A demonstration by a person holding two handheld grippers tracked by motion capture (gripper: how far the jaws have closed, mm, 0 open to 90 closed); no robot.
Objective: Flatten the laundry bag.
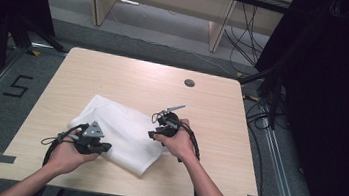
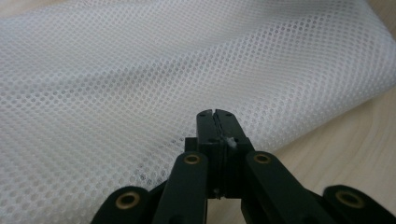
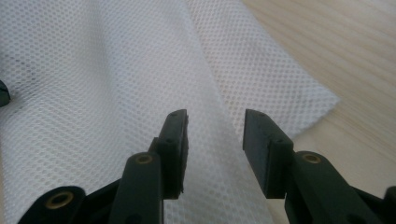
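— Where's the mesh cloth [image 1: 120,132]?
— Flat on the bench [image 1: 115,73], bare wood all round. Left tool [image 2: 217,113] pinches its near edge.
— The right tool [image 3: 215,123]?
— Wide, over the cloth, gripping nothing.

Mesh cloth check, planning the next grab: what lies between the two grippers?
In the high view, just the white mesh cloth spans between left gripper and right gripper.

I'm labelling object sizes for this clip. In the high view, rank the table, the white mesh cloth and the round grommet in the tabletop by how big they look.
1. table
2. white mesh cloth
3. round grommet, by far the smallest
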